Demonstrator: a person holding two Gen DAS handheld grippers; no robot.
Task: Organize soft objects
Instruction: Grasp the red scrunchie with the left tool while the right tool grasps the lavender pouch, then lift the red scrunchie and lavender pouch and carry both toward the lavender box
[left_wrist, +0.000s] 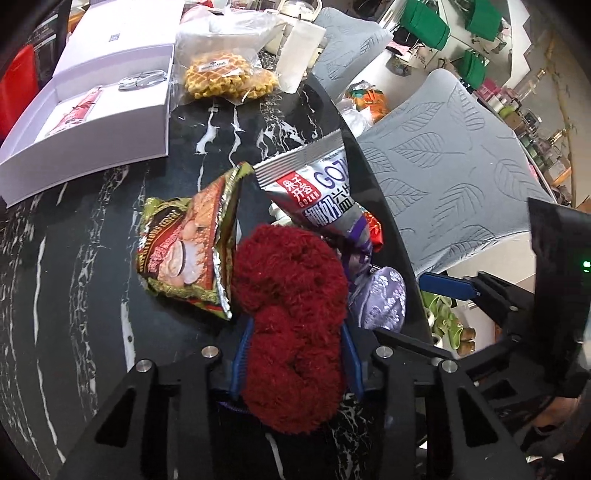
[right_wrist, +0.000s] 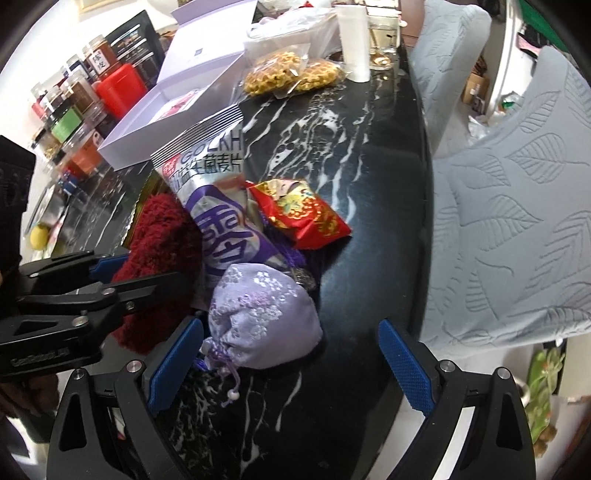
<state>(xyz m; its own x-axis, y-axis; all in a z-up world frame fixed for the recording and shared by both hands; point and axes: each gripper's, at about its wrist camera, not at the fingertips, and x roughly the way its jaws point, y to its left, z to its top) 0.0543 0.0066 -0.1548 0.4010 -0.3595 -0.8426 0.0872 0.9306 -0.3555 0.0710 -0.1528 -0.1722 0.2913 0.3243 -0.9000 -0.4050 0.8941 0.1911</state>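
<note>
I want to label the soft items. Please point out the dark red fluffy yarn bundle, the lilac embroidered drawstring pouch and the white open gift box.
Dark red fluffy yarn bundle (left_wrist: 291, 321): left wrist view, its middle.
Lilac embroidered drawstring pouch (right_wrist: 262, 314): right wrist view, its body.
White open gift box (left_wrist: 122, 118): left wrist view, inner tray.

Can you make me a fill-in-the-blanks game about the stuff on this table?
1. The left tool is shut on the fluffy ____ yarn.
2. The right tool is ____, with the purple pouch between its fingers.
3. The waffles are wrapped in clear ____.
4. The table is black with ____ veins.

Missing words: red; open; plastic; white
</note>
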